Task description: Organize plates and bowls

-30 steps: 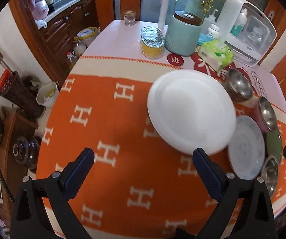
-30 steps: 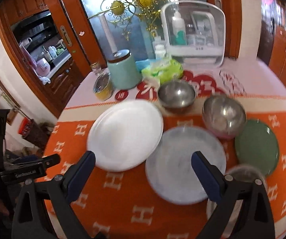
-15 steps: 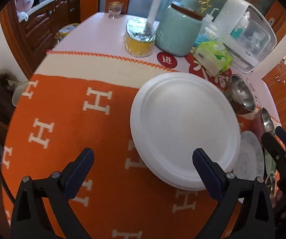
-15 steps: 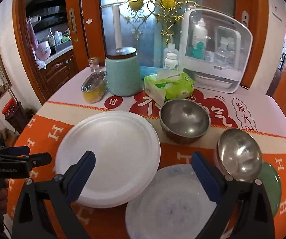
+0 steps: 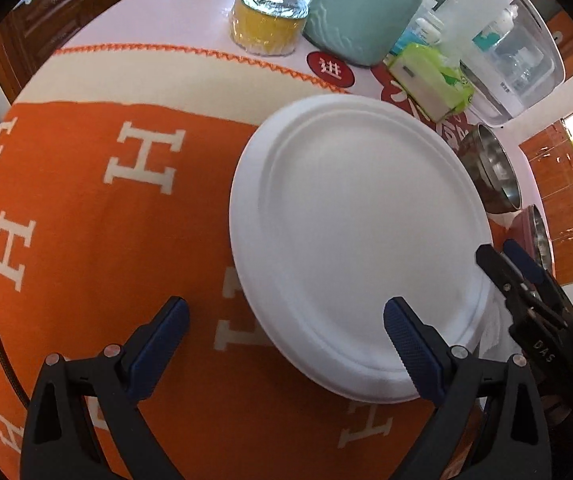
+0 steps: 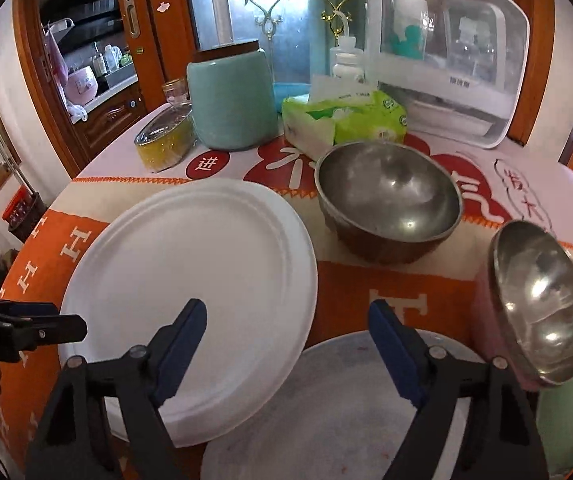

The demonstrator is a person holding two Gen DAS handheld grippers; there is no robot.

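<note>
A large white plate [image 5: 358, 240] lies on the orange cloth, its right rim overlapping a grey speckled plate [image 6: 326, 408]. My left gripper [image 5: 284, 312] hangs open just above the white plate's near-left rim, one finger over the plate and one over the cloth. My right gripper [image 6: 288, 312] is low over the white plate's [image 6: 190, 288] right rim; its jaws are closing, with that rim below the gap and no pad touching it. Behind stand a steel bowl [image 6: 386, 200], a pink-sided steel bowl [image 6: 538, 304] and a green plate [image 6: 566, 420]. Each gripper shows in the other's view: right gripper [image 5: 496, 250], left gripper [image 6: 46, 320].
At the back of the table stand a teal jar [image 6: 230, 100], a foil-covered yellow tin [image 6: 162, 140], a green tissue pack [image 6: 346, 120] and a white clear-lidded box [image 6: 446, 60]. The orange cloth [image 5: 86, 220] stretches bare to the left, up to the table's round edge.
Both grippers have come down and closer to the white plate, which now fills more of each view. The right gripper's fingers stand a little narrower than before.
</note>
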